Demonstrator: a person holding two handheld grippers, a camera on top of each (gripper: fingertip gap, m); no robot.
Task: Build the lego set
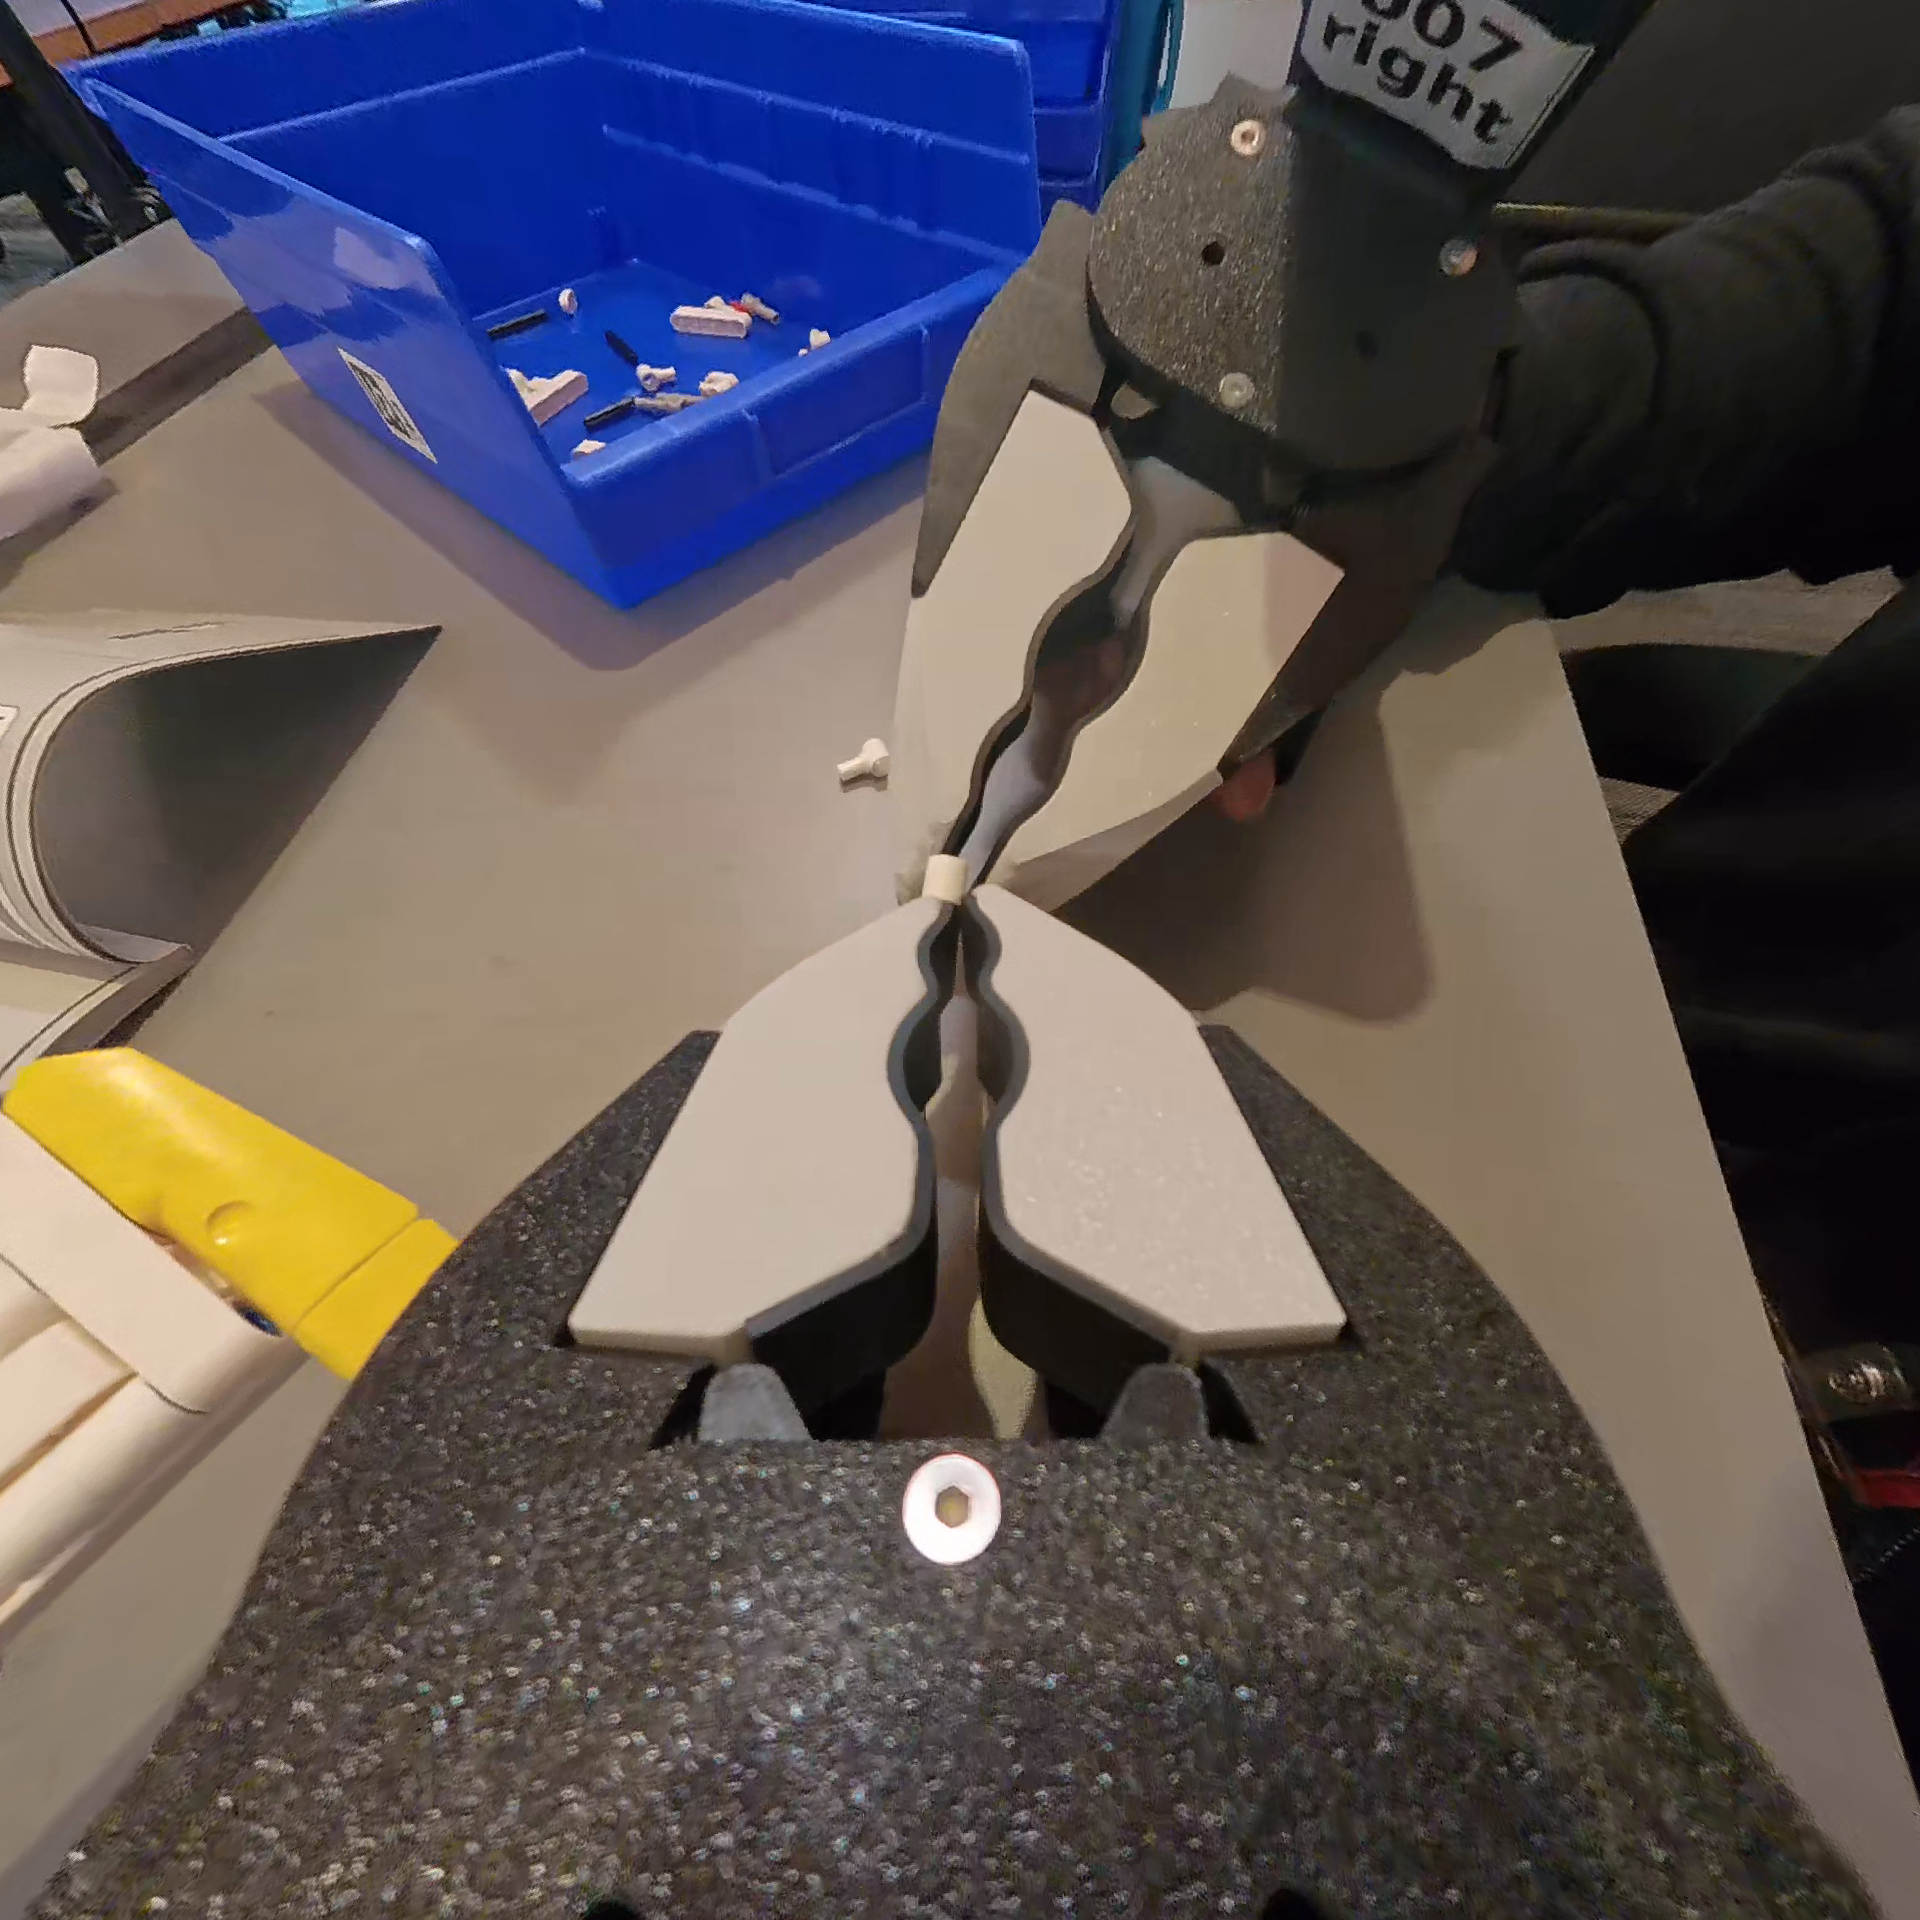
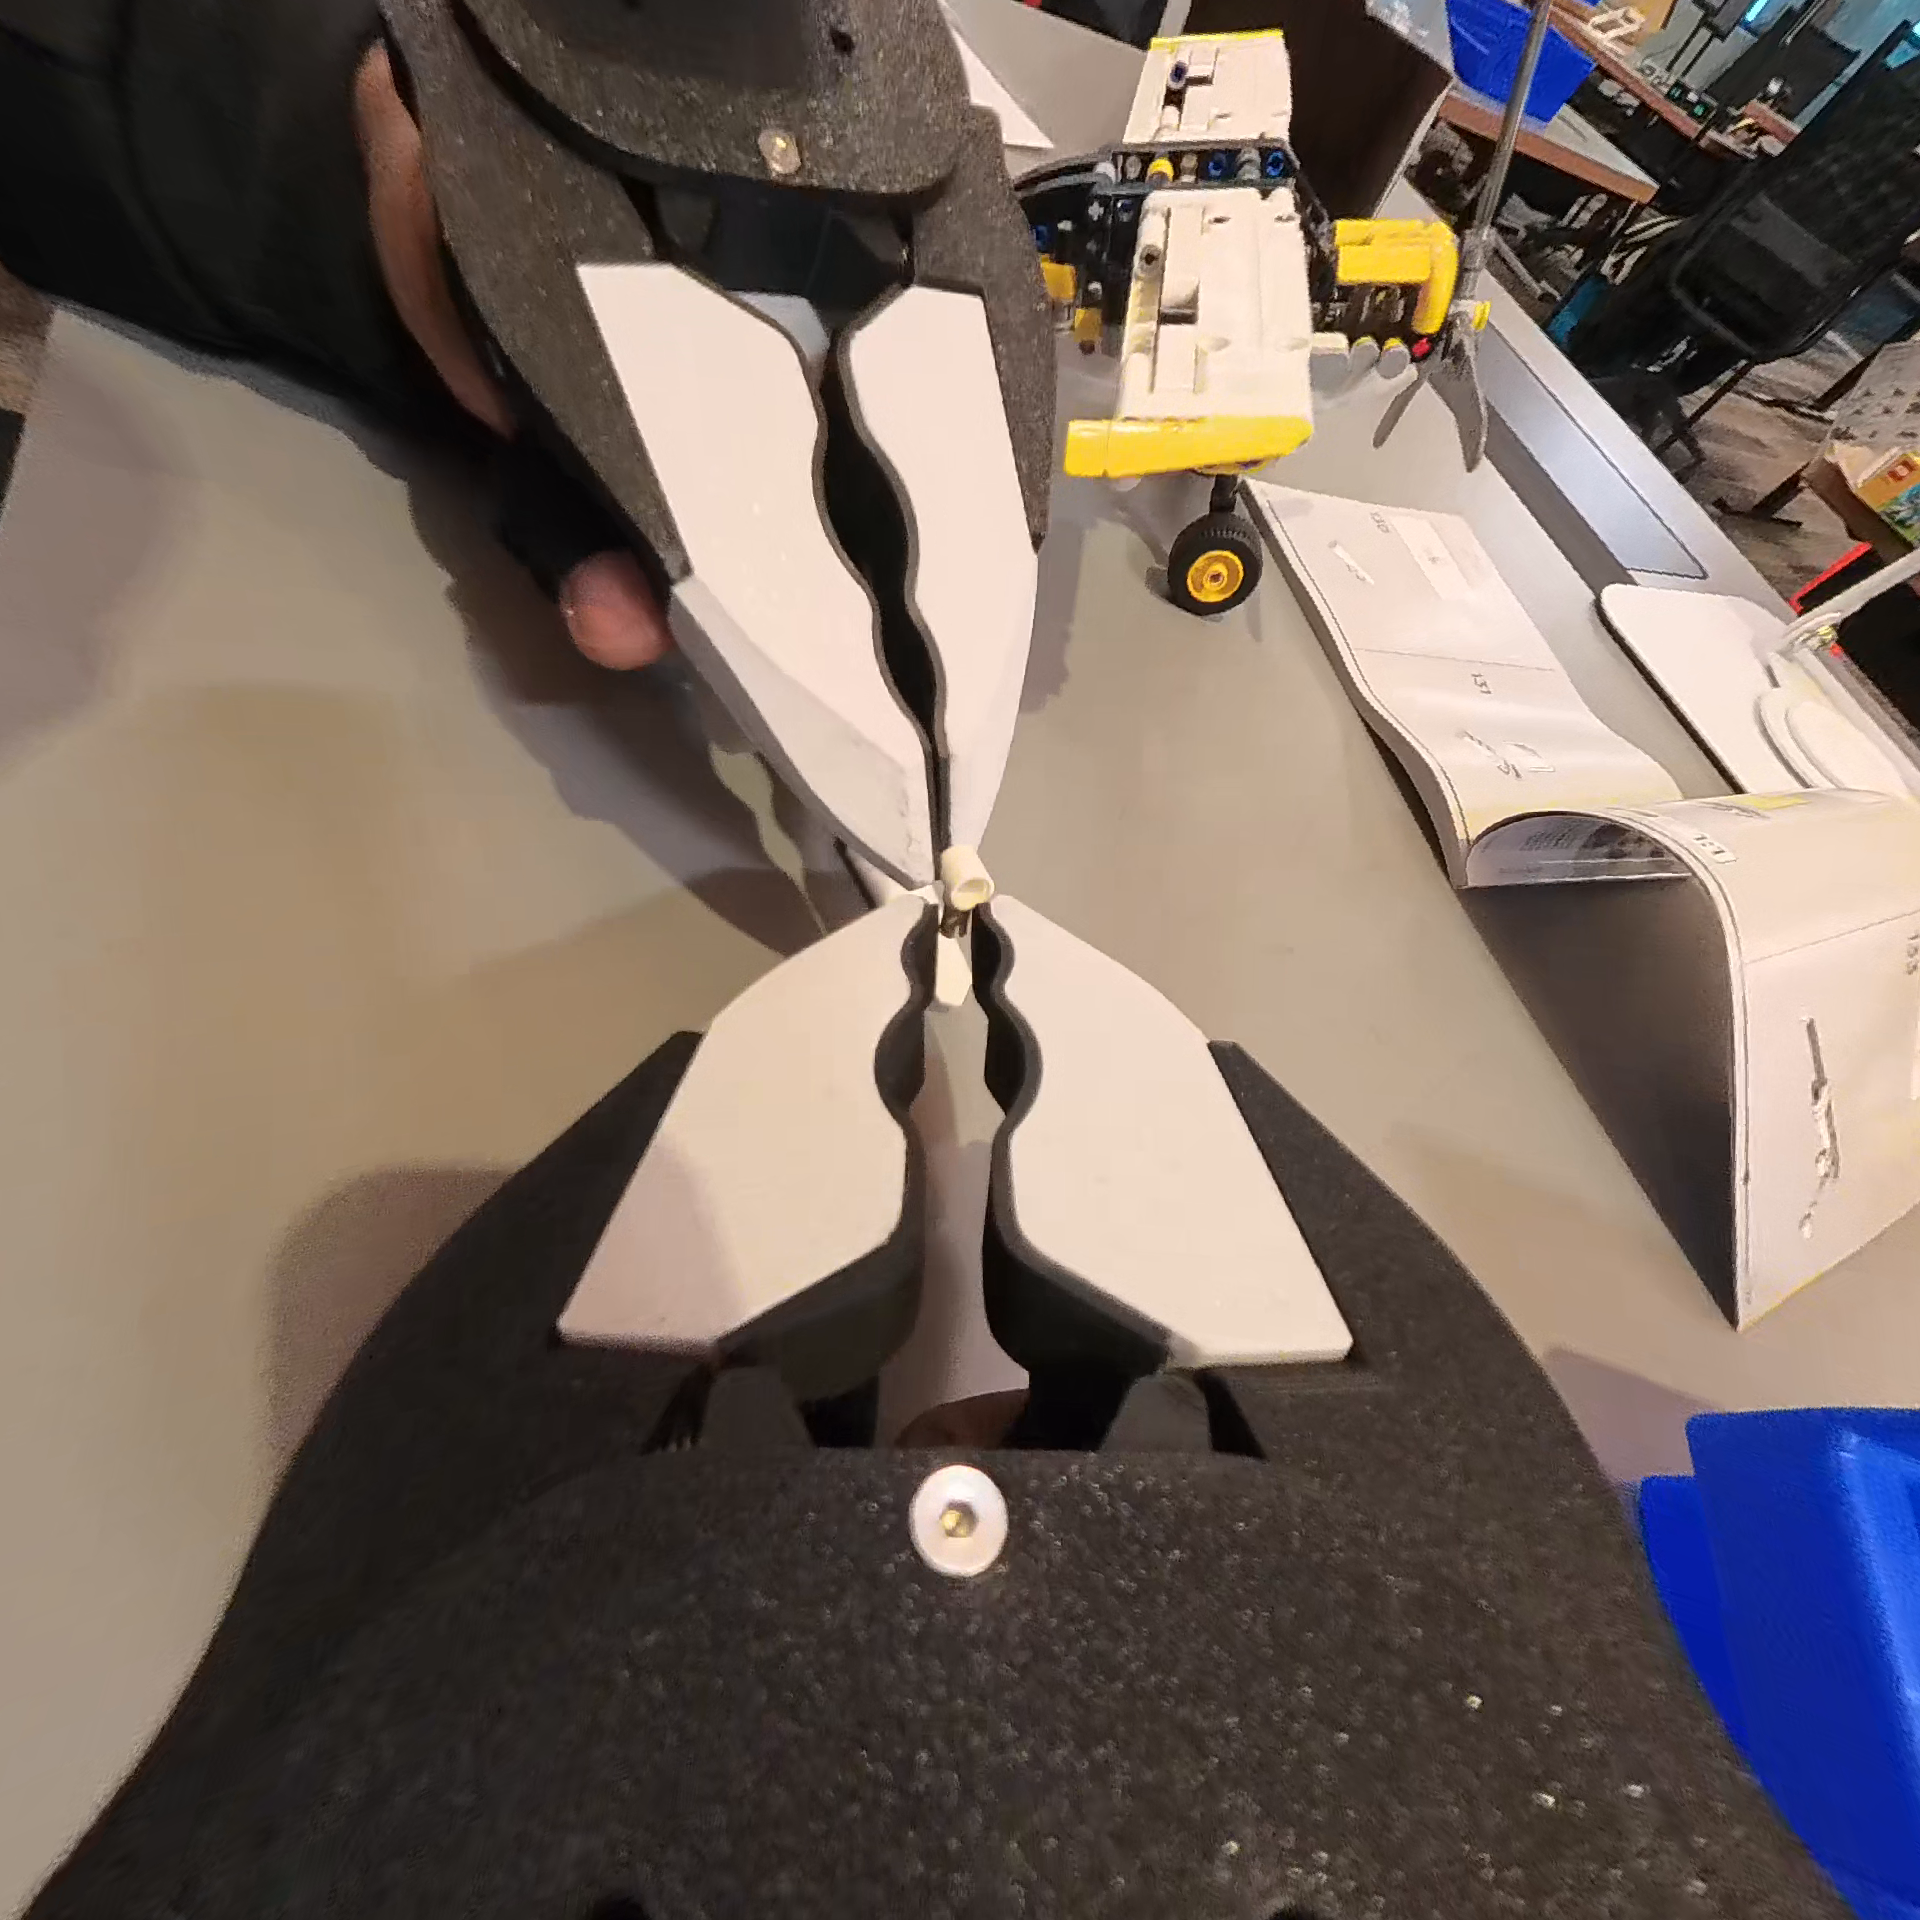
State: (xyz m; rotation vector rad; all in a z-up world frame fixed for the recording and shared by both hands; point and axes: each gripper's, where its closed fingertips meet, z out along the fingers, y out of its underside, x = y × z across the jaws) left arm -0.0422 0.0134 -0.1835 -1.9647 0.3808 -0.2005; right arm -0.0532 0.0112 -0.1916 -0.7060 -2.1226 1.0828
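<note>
My two grippers meet tip to tip above the grey table. My right gripper is shut on a small white connector piece. The piece's flat stem lies between the right pads, and its tube-shaped head sticks out past the tips. In the left wrist view the piece sits right at the tips of my left gripper, whose fingers are closed together. The right gripper comes down from above in that view. In the right wrist view the left gripper comes down to the top of the piece.
A blue bin with several small white and black parts stands at the back, and its corner shows at the lower right. A loose white pin lies on the table. A yellow-and-white model plane and an open booklet lie beside it. Only a small space, under 4 cm, lies between the two pairs of fingers.
</note>
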